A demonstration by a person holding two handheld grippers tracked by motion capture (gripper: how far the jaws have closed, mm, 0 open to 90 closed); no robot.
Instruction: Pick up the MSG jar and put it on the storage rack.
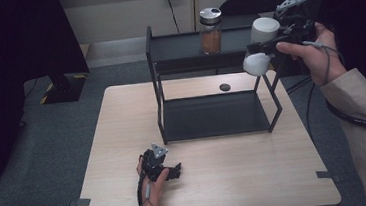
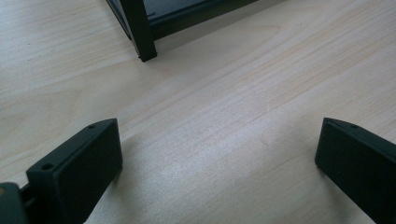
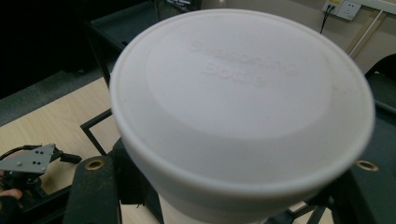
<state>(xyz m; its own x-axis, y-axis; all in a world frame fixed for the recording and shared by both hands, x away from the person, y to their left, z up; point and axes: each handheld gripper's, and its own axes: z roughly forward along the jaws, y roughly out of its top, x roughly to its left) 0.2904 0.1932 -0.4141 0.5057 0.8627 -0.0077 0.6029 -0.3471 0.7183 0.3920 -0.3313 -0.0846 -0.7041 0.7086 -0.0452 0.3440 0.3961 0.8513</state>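
Right tongs clamp white seasoning bottle beside rack's top shelf, far right; could clip shelf edge and slip. Left tongs wide, empty, on tabletop.

Dim room, dark corners; soft shadows on table; close white lid blurred.

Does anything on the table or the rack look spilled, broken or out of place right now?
Nothing looks spilled or damaged. The glass jar stands upright on the top shelf of the black rack, and the white seasoning bottle is gripped in the right hand-held gripper beside that shelf, tilted slightly. The small dark disc lying on the table is unidentifiable.
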